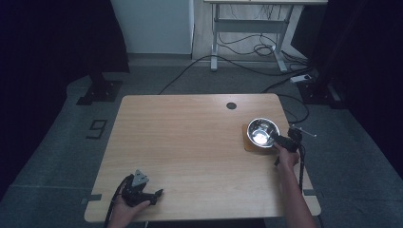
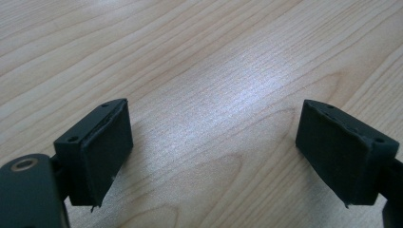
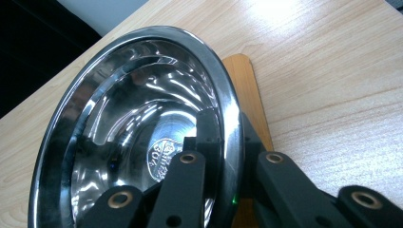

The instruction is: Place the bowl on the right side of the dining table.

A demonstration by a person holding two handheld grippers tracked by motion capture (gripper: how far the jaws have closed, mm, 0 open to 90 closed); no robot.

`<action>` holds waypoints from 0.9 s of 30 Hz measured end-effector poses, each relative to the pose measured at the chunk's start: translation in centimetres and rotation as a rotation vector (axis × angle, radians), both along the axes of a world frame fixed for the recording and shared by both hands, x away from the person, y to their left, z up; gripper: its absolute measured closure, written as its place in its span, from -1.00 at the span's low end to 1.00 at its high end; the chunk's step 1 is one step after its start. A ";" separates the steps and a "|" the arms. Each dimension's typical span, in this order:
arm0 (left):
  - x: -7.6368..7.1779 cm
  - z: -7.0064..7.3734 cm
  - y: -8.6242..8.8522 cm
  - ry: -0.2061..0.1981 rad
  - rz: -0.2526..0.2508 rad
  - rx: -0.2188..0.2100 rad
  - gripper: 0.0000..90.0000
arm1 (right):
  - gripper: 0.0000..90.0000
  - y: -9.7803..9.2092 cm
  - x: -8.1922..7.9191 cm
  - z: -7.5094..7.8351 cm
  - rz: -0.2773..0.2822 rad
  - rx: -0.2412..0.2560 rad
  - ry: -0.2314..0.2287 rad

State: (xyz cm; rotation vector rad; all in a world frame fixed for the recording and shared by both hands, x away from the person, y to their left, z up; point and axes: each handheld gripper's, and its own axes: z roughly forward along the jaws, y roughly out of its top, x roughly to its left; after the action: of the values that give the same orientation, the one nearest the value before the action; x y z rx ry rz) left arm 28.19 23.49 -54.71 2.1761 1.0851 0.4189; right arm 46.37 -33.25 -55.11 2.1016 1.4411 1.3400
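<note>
A person is working at a wooden table (image 1: 190, 142) with a gripper in each hand. The right gripper (image 1: 280, 140) is sitting at the table's right side, its jaws pinching the rim of a shiny steel bowl (image 1: 262, 131) — one jaw inside the bowl, the other outside, as the right gripper view is showing plainly (a stamped mark is showing on the bowl's bottom, too blurred to read). The bowl (image 3: 138, 123) is resting on a thin brown mat (image 1: 250, 144) near the table's right edge; whether it is lifted off the mat I cannot tell. The left gripper (image 1: 154, 195) is lying low near the front left corner in the person's left hand (image 1: 124, 209), well apart from the bowl — its jaws are standing wide apart over bare wood, holding nothing.
</note>
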 end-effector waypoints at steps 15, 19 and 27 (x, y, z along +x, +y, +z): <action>0.0 0.0 0.0 0.000 0.000 0.000 -0.74 | 0.66 0.1 0.1 -0.2 0.010 -0.006 -0.041; 0.0 0.0 0.0 0.000 0.000 0.000 -0.74 | 0.60 0.1 0.0 -0.2 0.011 -0.011 -0.043; 0.0 0.0 0.0 0.000 0.000 0.000 -0.74 | 0.21 0.0 -0.4 0.2 -0.001 -0.057 -0.057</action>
State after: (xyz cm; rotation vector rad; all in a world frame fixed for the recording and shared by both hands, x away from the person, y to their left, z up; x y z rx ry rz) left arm 28.19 23.49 -54.71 2.1760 1.0852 0.4187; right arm 45.97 -33.25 -54.87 2.0118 1.4375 1.3316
